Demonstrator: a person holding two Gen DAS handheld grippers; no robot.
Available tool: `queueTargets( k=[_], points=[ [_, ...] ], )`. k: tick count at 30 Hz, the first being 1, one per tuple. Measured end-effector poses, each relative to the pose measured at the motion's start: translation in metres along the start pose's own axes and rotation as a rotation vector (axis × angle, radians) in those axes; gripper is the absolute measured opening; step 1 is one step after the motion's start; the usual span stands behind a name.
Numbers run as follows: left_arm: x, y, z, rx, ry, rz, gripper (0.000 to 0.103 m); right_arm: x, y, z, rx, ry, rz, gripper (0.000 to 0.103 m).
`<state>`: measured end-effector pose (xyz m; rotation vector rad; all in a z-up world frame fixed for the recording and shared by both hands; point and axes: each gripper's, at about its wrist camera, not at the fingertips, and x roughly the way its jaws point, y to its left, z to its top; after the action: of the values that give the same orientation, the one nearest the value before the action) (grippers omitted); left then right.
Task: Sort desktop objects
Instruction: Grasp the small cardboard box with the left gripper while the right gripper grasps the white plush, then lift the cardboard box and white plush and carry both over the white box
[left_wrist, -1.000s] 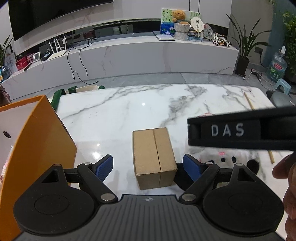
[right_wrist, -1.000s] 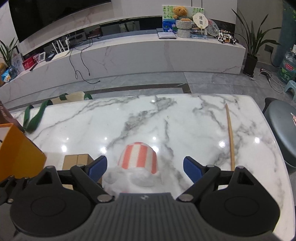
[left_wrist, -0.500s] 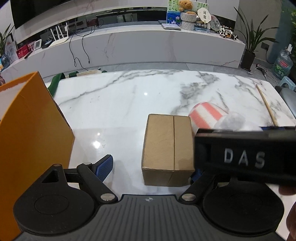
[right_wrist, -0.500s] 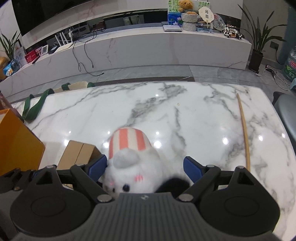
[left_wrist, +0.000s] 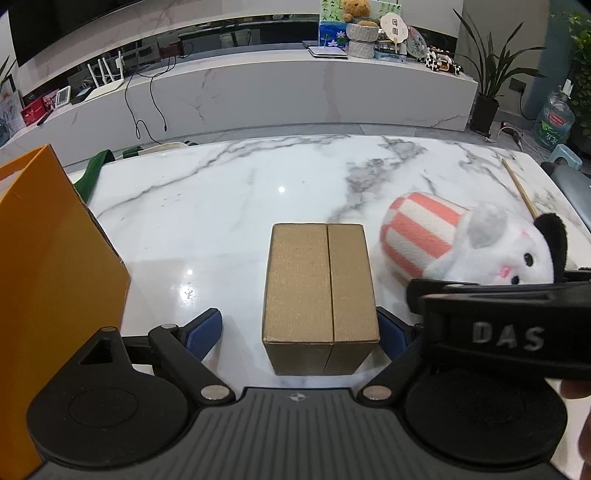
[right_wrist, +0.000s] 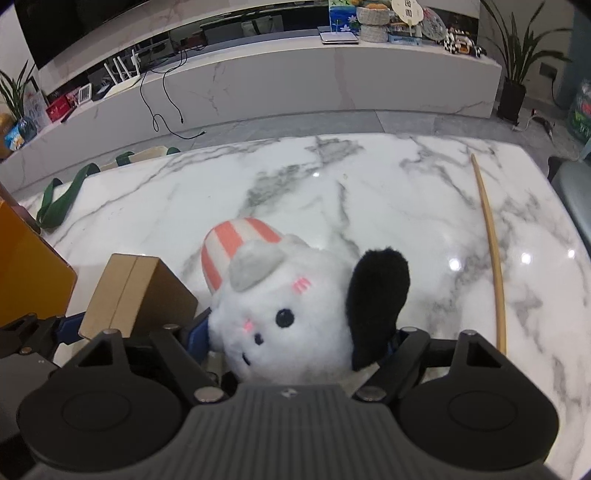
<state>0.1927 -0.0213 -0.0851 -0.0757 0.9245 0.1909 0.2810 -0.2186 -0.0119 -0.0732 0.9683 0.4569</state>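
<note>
A brown cardboard box (left_wrist: 319, 291) stands on the white marble table (left_wrist: 207, 199), between the open blue-padded fingers of my left gripper (left_wrist: 299, 330); the right pad is close to the box's side. A white plush toy with a black ear and a pink-striped cap (right_wrist: 284, 306) lies on the table with its head between the fingers of my right gripper (right_wrist: 295, 338), which is closed around it. The plush also shows in the left wrist view (left_wrist: 476, 243), right of the box. The box shows in the right wrist view (right_wrist: 136, 291).
An orange paper bag (left_wrist: 48, 280) stands at the left. A thin wooden stick (right_wrist: 493, 251) lies along the table's right side. A green strap (right_wrist: 59, 199) lies at the far left edge. A grey stool (right_wrist: 576, 195) stands beside the right edge.
My right gripper has pulled back and closed on the plush's head. My left gripper has drawn back a little, and the box now sits between its fingers.
</note>
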Motion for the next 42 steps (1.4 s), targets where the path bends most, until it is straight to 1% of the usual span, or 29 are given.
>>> queueTargets(
  k=[1, 2, 3, 4, 6, 8, 15, 19, 23, 25, 29, 35, 42],
  points=[
    [0.000, 0.000, 0.000, 0.002, -0.003, -0.002, 0.101, -0.001, -0.003, 0.000, 0.004, 0.000, -0.001, 0.079],
    [-0.001, 0.000, -0.001, 0.003, -0.006, -0.004, 0.097, -0.002, -0.006, -0.001, 0.009, 0.000, -0.003, 0.079],
    [-0.002, -0.001, 0.000, 0.006, -0.010, -0.004, 0.089, -0.003, -0.010, -0.001, 0.018, 0.000, -0.002, 0.078],
    [-0.003, -0.001, 0.000, 0.007, -0.014, -0.006, 0.084, -0.004, -0.014, -0.002, 0.030, 0.001, 0.000, 0.078],
    [-0.005, -0.002, 0.002, 0.012, -0.012, -0.011, 0.061, -0.007, -0.023, -0.002, 0.055, 0.003, 0.003, 0.078],
    [-0.007, -0.005, 0.003, 0.026, -0.003, -0.024, 0.052, -0.011, -0.031, -0.003, 0.072, 0.002, -0.003, 0.077],
    [-0.017, -0.009, -0.005, 0.020, 0.002, -0.053, 0.052, -0.030, -0.045, -0.003, 0.093, -0.028, -0.011, 0.077],
    [-0.033, -0.014, -0.006, 0.037, -0.011, -0.058, 0.052, -0.038, -0.047, -0.003, 0.099, -0.041, 0.001, 0.077],
    [-0.057, -0.017, 0.000, 0.056, -0.037, -0.079, 0.052, -0.047, -0.049, -0.001, 0.109, -0.061, 0.013, 0.077],
    [-0.070, -0.016, 0.003, 0.047, -0.052, -0.101, 0.052, -0.054, -0.050, 0.001, 0.115, -0.077, 0.016, 0.077],
    [-0.091, -0.012, 0.007, 0.016, -0.053, -0.166, 0.052, -0.067, -0.050, 0.004, 0.125, -0.104, 0.020, 0.077],
    [-0.130, -0.011, 0.012, 0.022, -0.098, -0.222, 0.052, -0.093, -0.048, 0.010, 0.131, -0.166, 0.028, 0.077],
    [-0.189, -0.006, 0.020, 0.052, -0.175, -0.305, 0.052, -0.121, -0.044, 0.018, 0.122, -0.233, 0.038, 0.077]
  ],
)
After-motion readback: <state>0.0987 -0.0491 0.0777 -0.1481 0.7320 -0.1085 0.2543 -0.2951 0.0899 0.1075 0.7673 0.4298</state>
